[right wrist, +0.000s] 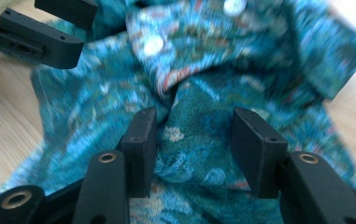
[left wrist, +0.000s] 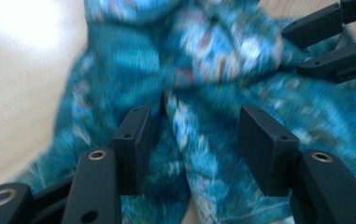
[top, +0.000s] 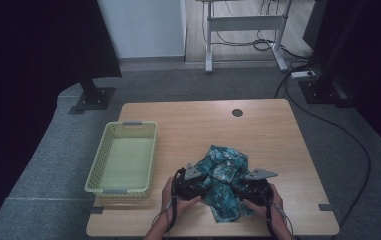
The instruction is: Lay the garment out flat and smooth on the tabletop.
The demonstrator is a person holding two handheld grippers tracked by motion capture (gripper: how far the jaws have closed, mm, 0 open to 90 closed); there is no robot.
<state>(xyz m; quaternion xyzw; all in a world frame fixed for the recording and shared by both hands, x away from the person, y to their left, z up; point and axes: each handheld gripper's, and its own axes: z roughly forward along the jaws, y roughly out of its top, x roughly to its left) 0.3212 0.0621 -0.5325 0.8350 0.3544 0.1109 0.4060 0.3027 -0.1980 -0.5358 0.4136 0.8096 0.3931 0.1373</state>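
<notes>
Item under handling: 1 teal patterned garment [top: 225, 177], crumpled in a loose heap on the wooden table [top: 273, 135], near the front edge and slightly right of centre. The right gripper view shows 2 pale buttons [right wrist: 153, 45] along a folded placket, and a sleeve or collar edge runs out toward the bare wood at the right of that view. The fabric lies in several overlapping folds; no part of it is visibly lifted off the table.

Left gripper [top: 190, 184]: positioned at the left side of the heap, held in the person's left hand [top: 170, 192]. In the left gripper view its 2 black jaws stand well apart, with cloth lying between and beneath them; nothing is clamped. Whether the jaw tips touch the fabric cannot be determined.

Right gripper [top: 252, 186]: positioned at the right side of the heap, held in the person's right hand [top: 273, 202]. In the right gripper view its 2 jaws are likewise spread wide over a fold of the garment, with no hold on it. Each gripper view also shows the other gripper in an upper corner, just beyond the cloth.

Surroundings: 1 pale green-yellow slatted basket [top: 107, 150] stands on the left part of the table, well apart from the garment.
</notes>
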